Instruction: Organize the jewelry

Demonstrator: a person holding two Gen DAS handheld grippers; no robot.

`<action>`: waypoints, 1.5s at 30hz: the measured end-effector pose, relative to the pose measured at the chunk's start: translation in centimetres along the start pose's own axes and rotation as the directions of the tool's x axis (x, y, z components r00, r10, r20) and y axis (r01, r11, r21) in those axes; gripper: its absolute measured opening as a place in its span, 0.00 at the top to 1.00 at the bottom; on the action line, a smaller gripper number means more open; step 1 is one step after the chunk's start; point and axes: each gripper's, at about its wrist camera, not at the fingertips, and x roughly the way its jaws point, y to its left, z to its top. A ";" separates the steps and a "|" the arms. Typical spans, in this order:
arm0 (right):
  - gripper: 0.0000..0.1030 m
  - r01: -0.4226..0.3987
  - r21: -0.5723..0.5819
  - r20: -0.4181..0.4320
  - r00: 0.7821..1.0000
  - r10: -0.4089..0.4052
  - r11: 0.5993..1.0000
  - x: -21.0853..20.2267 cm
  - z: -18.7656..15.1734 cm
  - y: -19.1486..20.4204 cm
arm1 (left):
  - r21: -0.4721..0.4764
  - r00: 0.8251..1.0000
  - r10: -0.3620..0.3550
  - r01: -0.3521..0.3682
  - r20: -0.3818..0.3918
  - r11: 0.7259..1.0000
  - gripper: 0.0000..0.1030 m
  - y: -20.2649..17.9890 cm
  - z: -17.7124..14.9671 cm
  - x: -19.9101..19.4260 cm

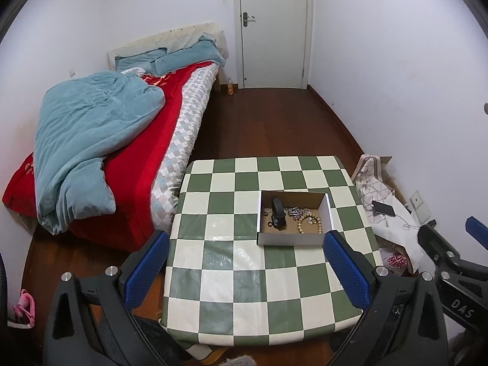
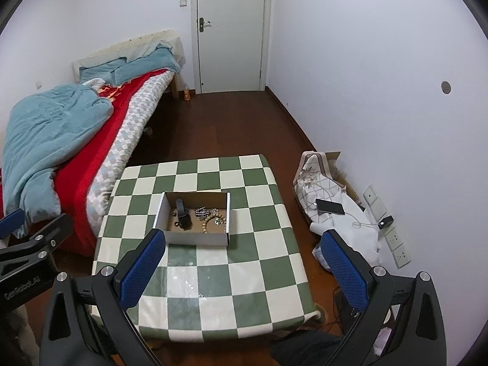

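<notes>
A shallow white cardboard box (image 1: pixel 291 239) stands on the green-and-white checkered table (image 1: pixel 244 277). Inside lie a black watch (image 1: pixel 278 213), a silver chain (image 1: pixel 294 212), a wooden bead bracelet (image 1: pixel 309 222) and small rings. The box also shows in the right wrist view (image 2: pixel 196 238), with the watch (image 2: pixel 183 213) and the beads (image 2: pixel 213 222) inside. My left gripper (image 1: pixel 245 270) is open and empty, raised above the table's near half. My right gripper (image 2: pixel 244 270) is open and empty, raised near the table's right side.
A bed (image 1: pixel 100 140) with a blue duvet and red blanket stands left of the table. A closed white door (image 1: pixel 273 27) is at the far wall. A phone (image 2: pixel 330 206) lies on a white cloth pile at the right wall, next to wall sockets (image 2: pixel 396 241).
</notes>
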 end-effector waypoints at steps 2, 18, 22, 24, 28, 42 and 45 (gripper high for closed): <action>0.00 0.000 0.000 -0.009 1.000 0.000 1.000 0.8 0.4 0.2 | 0.002 1.000 0.010 -0.010 -0.007 1.000 0.00 -0.1 0.4 0.7; 0.00 0.035 -0.031 -0.077 0.996 -0.037 0.999 7.0 1.4 1.2 | 0.016 0.997 0.036 -0.035 -0.066 0.999 0.00 -0.6 1.6 5.4; 0.00 0.032 -0.035 -0.083 0.996 -0.035 0.999 7.6 1.3 1.4 | 0.021 0.997 0.050 -0.049 -0.060 0.999 0.00 -0.7 1.4 6.0; 0.00 0.029 -0.035 -0.087 0.996 -0.032 0.999 7.8 1.3 1.4 | 0.026 0.997 0.055 -0.053 -0.061 0.998 0.00 -0.8 1.3 6.2; 0.00 0.027 -0.038 -0.090 0.995 -0.031 0.999 8.1 1.3 1.4 | 0.032 0.997 0.057 -0.055 -0.059 0.998 0.00 -0.8 1.2 6.3; 0.00 0.026 -0.039 -0.091 0.995 -0.030 0.999 8.1 1.5 1.3 | 0.030 0.997 0.059 -0.057 -0.057 0.998 0.00 -0.8 1.3 6.4; 0.00 0.026 -0.037 -0.090 0.996 -0.029 0.999 8.0 1.5 1.2 | 0.029 0.997 0.060 -0.058 -0.055 0.998 0.00 -0.8 1.3 6.4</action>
